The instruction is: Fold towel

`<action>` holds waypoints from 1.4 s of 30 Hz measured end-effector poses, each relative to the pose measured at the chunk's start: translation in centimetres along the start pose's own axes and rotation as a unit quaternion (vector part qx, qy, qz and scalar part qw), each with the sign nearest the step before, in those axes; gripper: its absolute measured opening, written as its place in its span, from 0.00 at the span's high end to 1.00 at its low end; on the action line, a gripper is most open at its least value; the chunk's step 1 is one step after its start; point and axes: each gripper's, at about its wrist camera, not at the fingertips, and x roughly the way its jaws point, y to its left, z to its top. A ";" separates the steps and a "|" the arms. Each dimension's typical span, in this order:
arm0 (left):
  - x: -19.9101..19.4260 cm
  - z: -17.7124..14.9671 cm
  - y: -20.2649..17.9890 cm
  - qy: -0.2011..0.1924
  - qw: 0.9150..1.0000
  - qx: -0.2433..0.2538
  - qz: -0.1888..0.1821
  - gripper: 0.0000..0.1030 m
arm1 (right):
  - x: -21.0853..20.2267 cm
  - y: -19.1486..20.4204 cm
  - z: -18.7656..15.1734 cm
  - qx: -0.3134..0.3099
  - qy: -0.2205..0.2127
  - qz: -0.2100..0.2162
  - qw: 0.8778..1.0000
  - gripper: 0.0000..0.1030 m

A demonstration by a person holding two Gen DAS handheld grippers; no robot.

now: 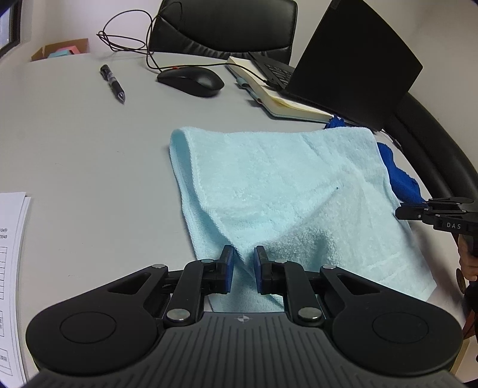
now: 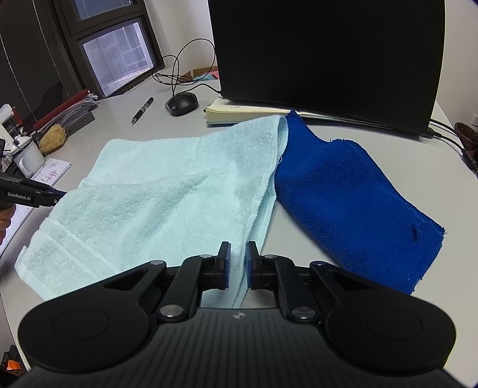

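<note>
A light blue towel (image 1: pixel 280 185) lies on the grey desk, folded once, with a raised crease near its near edge. My left gripper (image 1: pixel 243 255) is shut on the towel's near left corner, cloth bunched between its blue pads. My right gripper (image 2: pixel 238 250) is shut on the towel's (image 2: pixel 167 191) near right edge, cloth pinched between its pads. In the left wrist view the right gripper (image 1: pixel 401 212) shows at the towel's right edge. In the right wrist view the left gripper (image 2: pixel 61 195) shows at the towel's left edge.
A dark blue cloth (image 2: pixel 352 191) lies right of the towel, partly under it. Behind are an open notebook (image 1: pixel 274 95), a laptop (image 1: pixel 352 59), a mouse (image 1: pixel 191 80), a pen (image 1: pixel 113 83) and a chair (image 1: pixel 224 27). Papers (image 1: pixel 12 268) lie at the left.
</note>
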 end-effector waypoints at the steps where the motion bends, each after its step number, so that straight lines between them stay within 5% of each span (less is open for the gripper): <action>1: 0.0 0.0 0.0 -0.002 1.000 -0.002 0.000 0.84 | 0.1 0.0 0.0 0.000 0.000 0.001 1.000 0.89; 5: -0.3 -0.3 0.0 -0.016 1.000 -0.002 0.002 0.97 | -0.2 -0.3 0.1 0.004 -0.008 0.002 1.000 0.95; 15: -3.6 0.6 -0.3 -0.085 0.996 0.004 -0.003 0.97 | -2.6 -0.7 0.8 0.021 -0.050 0.011 0.998 0.97; 20: -3.5 0.9 0.0 -0.088 0.996 -0.002 0.003 0.97 | -2.4 -0.7 1.0 0.014 -0.043 0.006 0.999 0.96; 29: -3.3 1.2 0.4 -0.097 0.995 -0.004 0.027 0.97 | -1.4 -0.5 0.8 0.004 -0.025 -0.007 1.000 0.77; 34: -3.4 1.4 0.3 -0.102 0.994 0.002 0.034 0.97 | -0.4 -0.6 0.8 0.000 -0.018 -0.004 1.000 0.77; 38: -3.2 1.3 0.2 -0.100 0.994 0.010 0.037 0.97 | -0.1 -0.5 0.7 -0.003 -0.018 -0.003 1.000 0.79; 42: -3.2 1.2 0.2 -0.098 0.994 0.013 0.038 0.97 | -0.6 -0.5 0.7 -0.003 -0.029 -0.002 1.000 0.96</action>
